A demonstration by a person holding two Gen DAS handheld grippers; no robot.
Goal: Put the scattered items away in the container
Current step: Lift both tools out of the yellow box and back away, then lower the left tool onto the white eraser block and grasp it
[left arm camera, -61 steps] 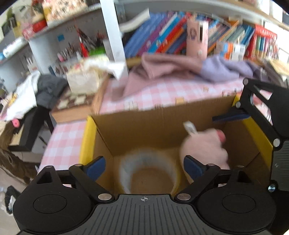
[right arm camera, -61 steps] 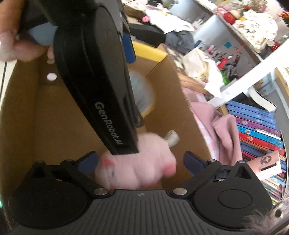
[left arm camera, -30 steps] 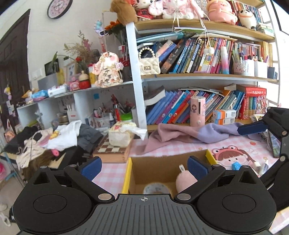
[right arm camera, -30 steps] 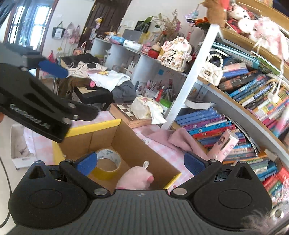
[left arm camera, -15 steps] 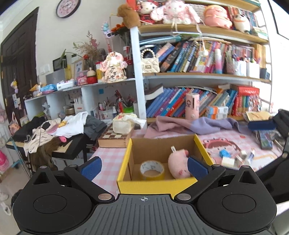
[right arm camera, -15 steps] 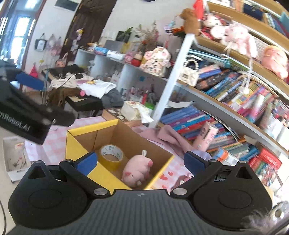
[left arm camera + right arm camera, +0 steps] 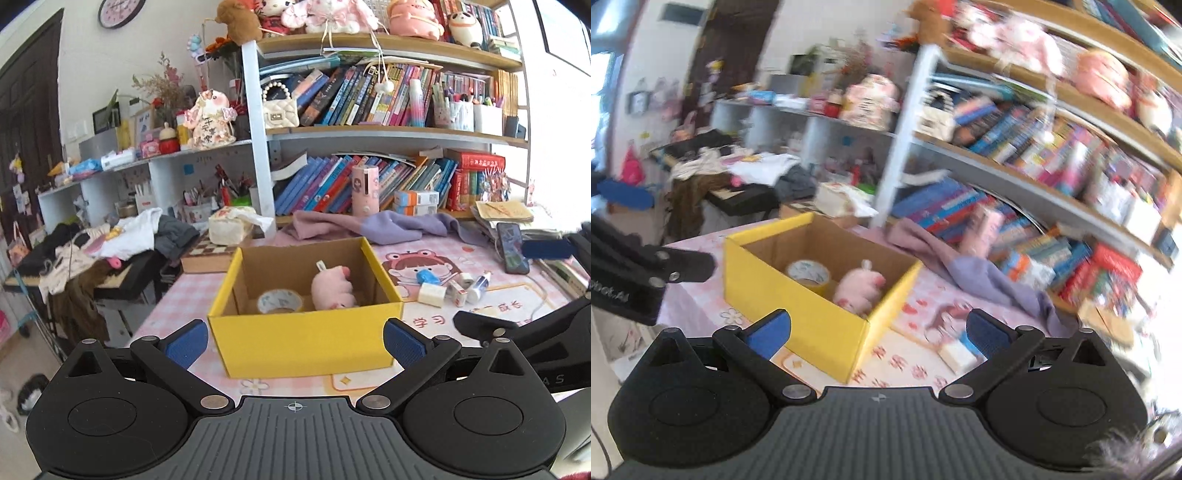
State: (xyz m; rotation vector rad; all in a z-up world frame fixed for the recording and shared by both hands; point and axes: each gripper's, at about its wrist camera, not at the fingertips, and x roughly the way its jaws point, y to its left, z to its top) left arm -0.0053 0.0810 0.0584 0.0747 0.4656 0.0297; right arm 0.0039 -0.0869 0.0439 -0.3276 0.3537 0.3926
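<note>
Scattered items are what I am tidying, and two of them are already lying inside the yellow cardboard box: a roll of tape on the left of the box floor and a pink plush pig on the right, close together.

I am holding both grippers back from the box, above the pink checked tablecloth. The left gripper is facing the box's front wall, its blue pads spread wide with nothing between them. The right gripper is likewise wide apart and carrying nothing; its view is blurred, so small details there are hard to read.

Several small things are waiting on the cartoon desk mat to the right of the box: a white block, a blue-capped piece, a small stamp-like cube and a glue-stick-shaped tube. They are sitting close together, some almost touching.

My judgement is that the next step is fetching one of these with the right gripper. To do it well, I am planning to pick the white block first, since it is nearest the box and stands a little apart from its neighbours. I should be lowering the spread fingers on either side of it, closing squarely on its flat faces, and keeping clear of the tube, which looks likely to roll if nudged.
</note>
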